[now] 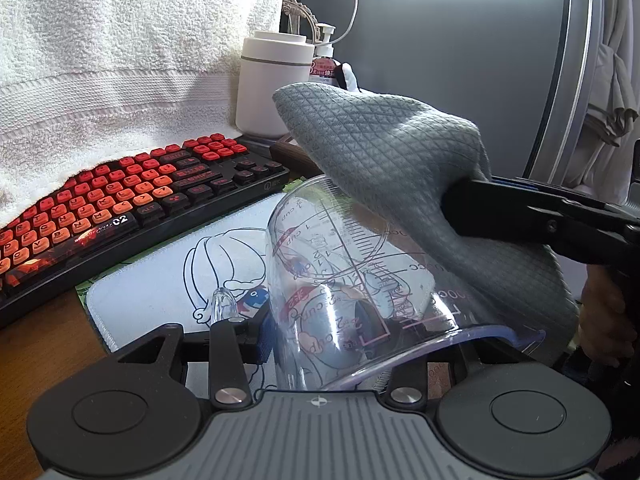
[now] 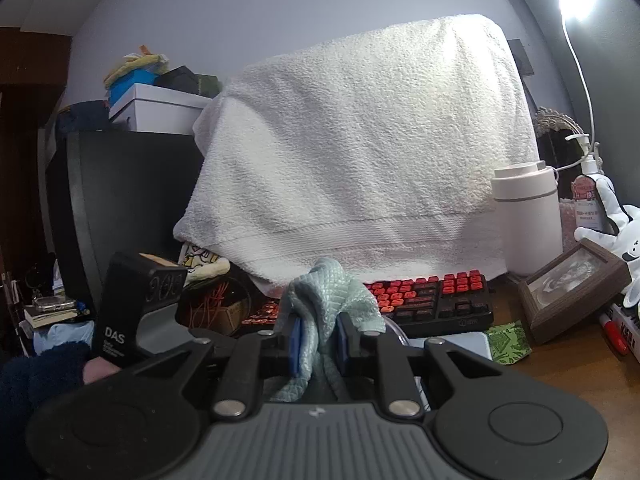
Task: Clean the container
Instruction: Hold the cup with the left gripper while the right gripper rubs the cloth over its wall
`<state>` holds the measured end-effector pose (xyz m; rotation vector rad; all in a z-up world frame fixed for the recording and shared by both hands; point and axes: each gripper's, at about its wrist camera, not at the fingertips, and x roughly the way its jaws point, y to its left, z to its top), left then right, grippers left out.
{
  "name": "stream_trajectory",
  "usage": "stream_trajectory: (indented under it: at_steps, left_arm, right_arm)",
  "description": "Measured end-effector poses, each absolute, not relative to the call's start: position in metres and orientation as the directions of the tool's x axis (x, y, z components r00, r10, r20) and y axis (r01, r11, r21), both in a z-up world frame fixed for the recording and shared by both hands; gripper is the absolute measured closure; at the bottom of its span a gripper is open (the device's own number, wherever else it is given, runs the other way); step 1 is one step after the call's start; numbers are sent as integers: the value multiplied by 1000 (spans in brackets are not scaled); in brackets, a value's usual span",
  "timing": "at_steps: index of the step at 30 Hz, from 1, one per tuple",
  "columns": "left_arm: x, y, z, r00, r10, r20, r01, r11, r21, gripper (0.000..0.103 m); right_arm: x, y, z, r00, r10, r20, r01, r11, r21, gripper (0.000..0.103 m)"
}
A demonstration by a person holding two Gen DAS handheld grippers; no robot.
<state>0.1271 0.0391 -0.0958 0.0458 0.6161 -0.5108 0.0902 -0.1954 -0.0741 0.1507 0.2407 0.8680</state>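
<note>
A: Where is the container?
B: In the left wrist view the clear measuring cup (image 1: 344, 280) fills the lower middle of the frame. It is tilted, its wide rim nearest the camera and its base pointing up toward the centre. Its clear handle shows at lower left of it.

A: What has hold of it?
B: The left tool (image 1: 352, 336). Its jaws stand partly open and are closed on the cup's wall near the rim, with a blue pad visible just left of the glass.

A: And the other one?
B: The right tool (image 2: 318, 344) is clamped tight on a bunched grey-green cloth (image 2: 324, 300), seen low in the middle of the right wrist view. In the left wrist view that tool enters from the right edge, and the cloth drapes over the upper right side of the cup, touching it.

A: What lies around?
B: A keyboard (image 1: 132, 204) with red and orange keys at left, on the wooden tabletop (image 1: 36, 356); a printed mat (image 1: 168, 280) under the cup; a white towel (image 1: 120, 52) at upper left; a white canister (image 1: 272, 84) at top centre.
</note>
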Motion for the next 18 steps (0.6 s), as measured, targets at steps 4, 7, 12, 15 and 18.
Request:
stream_trajectory:
  at_steps: [4,7,12,15,18]
  left_arm:
    - [127,39,-96,697,-444,-564,471,876,-107,62]
    - [128,40,-96,695,-448,-563,471,875,-115,62]
    - [128,40,-96,693,-451,-562,473,873,-118,61]
    - [128,39,-96,694,-449,-562,473,874,-114,61]
    - [128,39,-96,695,-448,-562,473,874,-112,61]
  right_arm:
    - [90,-199,-74,605,782,-149,-748,623,230,85]
    - [96,-203,-73,603,781,-162,-748,624,225,85]
    - [116,-210,-72,665,720,-198,-692,694,198,85]
    - [124,-212,-74,680,705,-201,-673,709,208,85]
    - [125,-212,-74,708,675,-207,-647,738,193,85]
